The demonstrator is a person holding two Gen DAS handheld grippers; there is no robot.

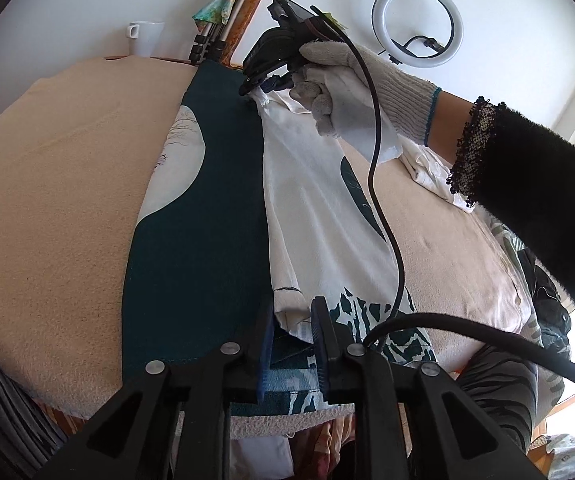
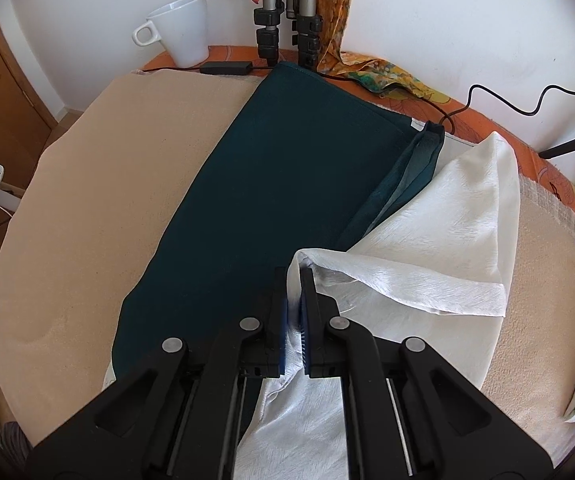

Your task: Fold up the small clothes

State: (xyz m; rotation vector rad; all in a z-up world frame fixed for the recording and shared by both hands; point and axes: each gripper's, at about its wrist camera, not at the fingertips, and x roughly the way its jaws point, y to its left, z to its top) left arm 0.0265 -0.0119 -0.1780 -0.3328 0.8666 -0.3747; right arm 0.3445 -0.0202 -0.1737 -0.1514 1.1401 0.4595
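On the beige-covered worktop | your right gripper pinches the garment's white reverse-side fold at the far end | your left gripper is spread, straddling its near corner | white mug behind.

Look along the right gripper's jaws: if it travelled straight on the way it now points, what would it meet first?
The right gripper, shut on a white fold of the garment, points across the garment's dark teal panel. It would probably brush that panel first; beyond stand the tripod legs. Depth is unclear.
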